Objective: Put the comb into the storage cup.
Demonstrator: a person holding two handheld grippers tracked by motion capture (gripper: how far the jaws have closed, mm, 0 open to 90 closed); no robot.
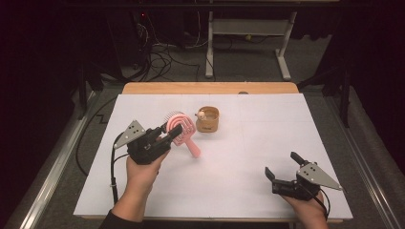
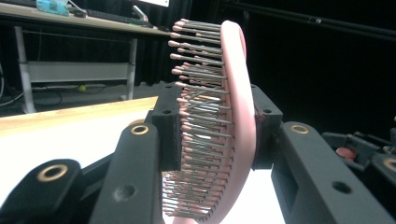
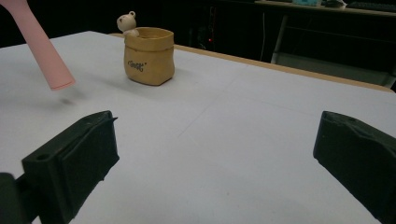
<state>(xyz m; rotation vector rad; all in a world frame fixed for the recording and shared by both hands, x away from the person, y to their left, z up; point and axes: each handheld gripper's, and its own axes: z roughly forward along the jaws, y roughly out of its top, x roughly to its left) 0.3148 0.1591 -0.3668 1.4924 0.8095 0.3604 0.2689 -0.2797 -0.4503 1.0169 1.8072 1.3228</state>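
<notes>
Left gripper clamps a pink brush; right gripper gapes wide over the table.

In the left gripper view the jaws press on the brush head from both sides, one against the bristle face, the other against the smooth back, so the head stands on edge between them. From the high view the brush is held off the white table left of centre, its handle slanting down and right, the tip clear of the surface with a faint shadow under it. A tan pot with a small bear on its rim stands just beyond the brush. The right gripper sits near the front right corner, holding and touching nothing; its view looks across bare table to the pot and the handle tip.
</notes>
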